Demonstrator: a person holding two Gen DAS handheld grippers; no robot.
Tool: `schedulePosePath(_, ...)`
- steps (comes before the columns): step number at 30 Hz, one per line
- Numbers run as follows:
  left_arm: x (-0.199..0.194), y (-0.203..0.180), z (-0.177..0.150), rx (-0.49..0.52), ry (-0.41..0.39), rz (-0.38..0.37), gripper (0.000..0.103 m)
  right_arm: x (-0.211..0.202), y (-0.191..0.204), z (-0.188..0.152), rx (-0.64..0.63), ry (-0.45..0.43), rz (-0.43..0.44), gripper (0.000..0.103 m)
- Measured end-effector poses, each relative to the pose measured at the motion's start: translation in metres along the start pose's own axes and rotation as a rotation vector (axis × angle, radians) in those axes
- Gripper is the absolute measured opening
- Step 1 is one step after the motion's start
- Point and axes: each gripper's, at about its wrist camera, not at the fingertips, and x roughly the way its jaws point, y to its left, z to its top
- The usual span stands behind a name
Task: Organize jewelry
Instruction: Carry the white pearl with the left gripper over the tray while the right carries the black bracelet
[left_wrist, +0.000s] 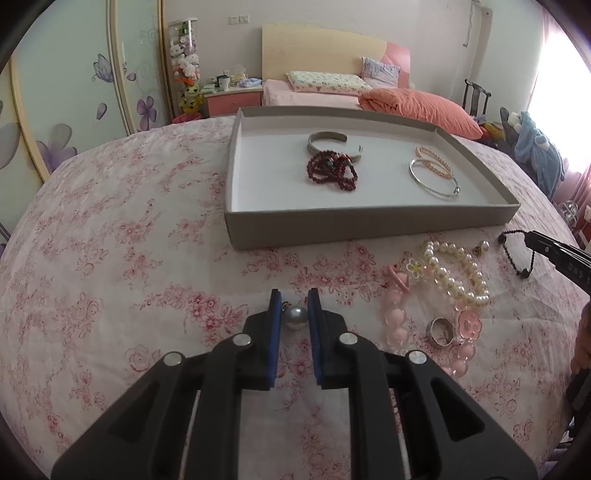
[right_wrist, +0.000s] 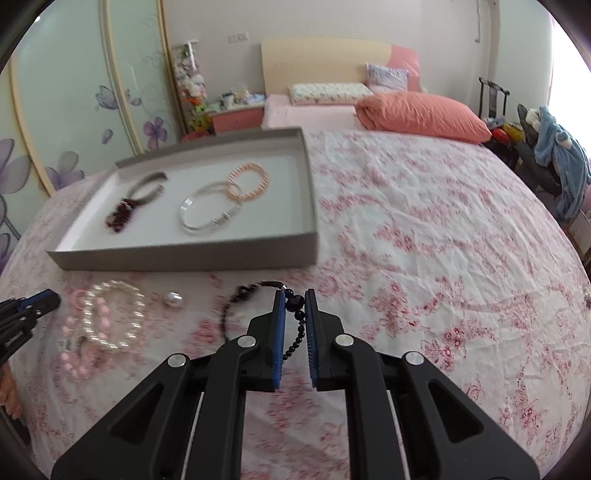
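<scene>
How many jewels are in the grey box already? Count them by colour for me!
Silver: 2, the open cuff and the thin bangle
Dark red: 1, the bead string
Peach: 1, the bead bracelet
Total: 4 in the box

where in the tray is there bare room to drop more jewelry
The tray floor is bare along the left wall beside the red beads, along the front wall, and in the gap between the beads and the silver bangle. It is crowded at the cuff and the pink bracelet, which overlap their neighbours.
</scene>
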Motion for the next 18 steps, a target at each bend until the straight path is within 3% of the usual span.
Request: schedulePosePath(18, -0.092, -0.021, 0.022, 0.002, -0.332, 0.03, 0.015, -0.079, 0.036, 0.028, -0.019, -0.246, 0.152, 0.012)
